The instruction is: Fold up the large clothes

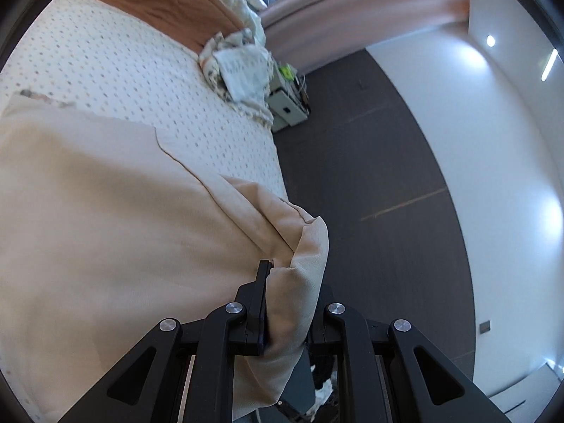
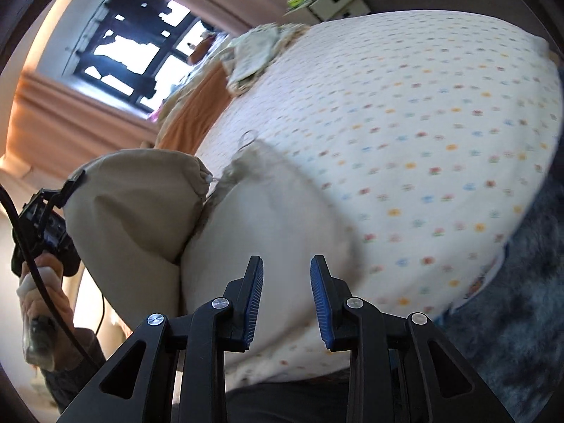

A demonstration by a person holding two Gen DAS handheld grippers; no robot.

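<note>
Left gripper [image 1: 278, 303] jaws pinch the beige garment [image 1: 105, 229]; right gripper [image 2: 286, 299] jaws stand apart, empty. Carry the pinched edge flat across the bed [image 2: 405, 123], keeping it taut.

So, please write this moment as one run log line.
left gripper: shut on beige garment | right gripper: open, empty | garment over dotted bedsheet

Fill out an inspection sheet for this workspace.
Surface: bed under a dotted white sheet.
Job's things: beige garment spread on the bed, one edge lifted.
Clutter: crumpled floral cloth and orange fabric at the far end.
Grippers: left gripper shut on the beige garment; right gripper open, nothing between its pads.
Cables: black cable by the person's hand.
Surroundings: window, pink curtain, white drawer unit, dark floor.
</note>
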